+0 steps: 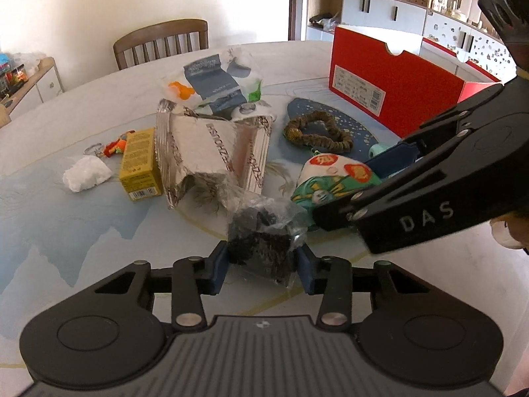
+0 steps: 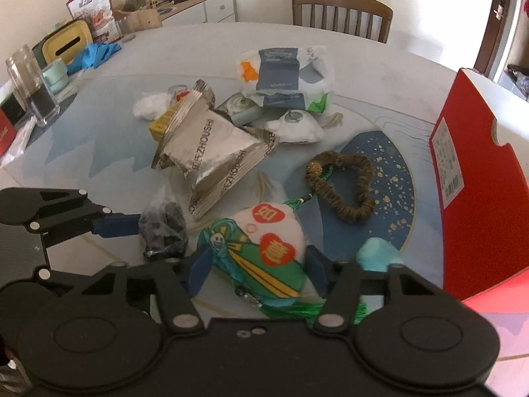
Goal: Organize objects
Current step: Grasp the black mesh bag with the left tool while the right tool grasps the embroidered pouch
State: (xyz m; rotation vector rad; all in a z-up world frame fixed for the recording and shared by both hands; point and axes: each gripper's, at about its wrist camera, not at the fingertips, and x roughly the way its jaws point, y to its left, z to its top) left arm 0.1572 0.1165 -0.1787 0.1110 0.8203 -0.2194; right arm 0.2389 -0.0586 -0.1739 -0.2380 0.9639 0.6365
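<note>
Sunlight fills a room with a wooden chair (image 1: 162, 41) and white cupboards (image 1: 383, 8) behind a big round table (image 1: 66, 218). Its top is pale, with blue and white painted shapes.

Far off to the left of the left gripper (image 1: 261, 264) sits a white fluffy lump (image 1: 86, 174). Next to that is a yellow box (image 1: 139, 163), with a small orange trinket (image 1: 114, 147) behind it. Straight ahead of this gripper stands a crumpled silver bag (image 1: 211, 155), and behind that lies a white and grey packet (image 1: 215, 81).

The left gripper is squeezed on a small clear bag of black bits (image 1: 261, 238). Its blue pads (image 1: 219, 273) press on both sides of the bag, which sits low over the table, right at the tips.

A bit ahead and to the right of it lies a brown bead ring (image 1: 317, 132) on a dark blue patch.

The right gripper (image 2: 256, 273) is just to the right of the left one, very close. It has a round cloth charm (image 2: 264, 251) between its blue fingers (image 2: 198, 273). The charm is white and green with red hearts, and a green tassel (image 2: 297, 312) hangs from it under the gripper. The fingers sit against both sides of the charm, so it is gripping the charm. The charm rests on the table, touching the little black bag's side.

Just past the right finger is a pale blue soft thing (image 2: 378, 254). Far to the right of both grippers stands a red shoebox (image 2: 476, 178) with a white label on its end.
</note>
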